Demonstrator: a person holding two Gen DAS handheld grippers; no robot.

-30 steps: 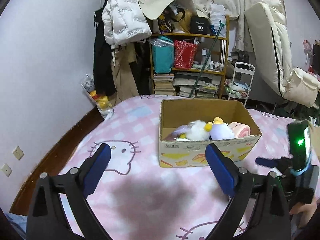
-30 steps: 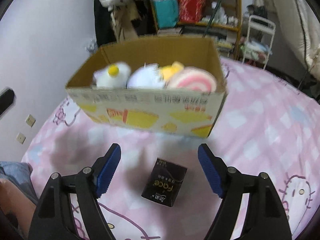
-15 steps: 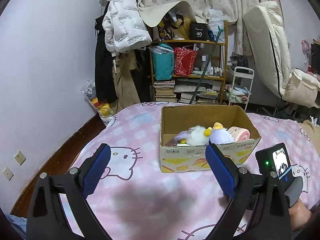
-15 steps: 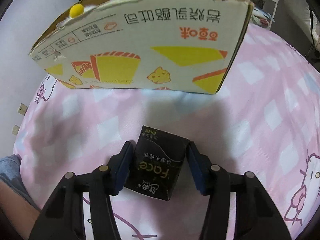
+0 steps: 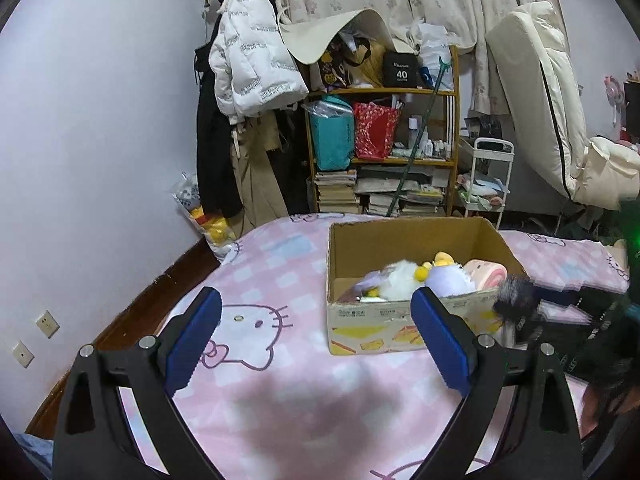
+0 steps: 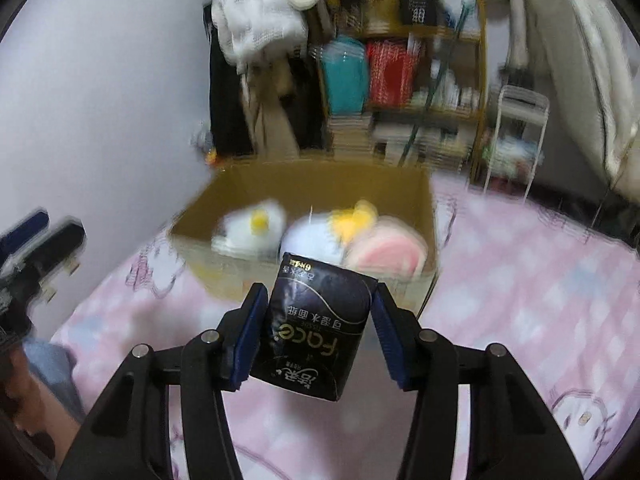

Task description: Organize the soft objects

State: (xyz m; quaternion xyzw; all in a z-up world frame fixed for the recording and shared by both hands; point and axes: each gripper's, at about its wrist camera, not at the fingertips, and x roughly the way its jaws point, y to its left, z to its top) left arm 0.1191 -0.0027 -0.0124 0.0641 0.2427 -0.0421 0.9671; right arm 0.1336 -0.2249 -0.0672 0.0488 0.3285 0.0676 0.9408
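Note:
My right gripper (image 6: 320,316) is shut on a black tissue pack (image 6: 318,328) with gold lettering and holds it in the air just in front of the cardboard box (image 6: 424,200). The box (image 5: 372,316) holds a white plush (image 5: 396,278), a lavender plush with yellow (image 5: 446,278) and a pink roll (image 5: 486,274). My left gripper (image 5: 316,336) is open and empty above the pink bedspread, to the left of the box. The right gripper and pack show blurred in the left wrist view (image 5: 520,300).
The pink Hello Kitty bedspread (image 5: 256,320) covers the bed. A wooden shelf (image 5: 384,152) with bags and books, hanging coats (image 5: 248,72) and a white cart (image 5: 488,176) stand beyond the bed. The wall (image 5: 100,160) is at the left.
My right gripper closed on the black tissue pack and lifted it off the bedspread toward the box. The left gripper stayed open and tilted up slightly.

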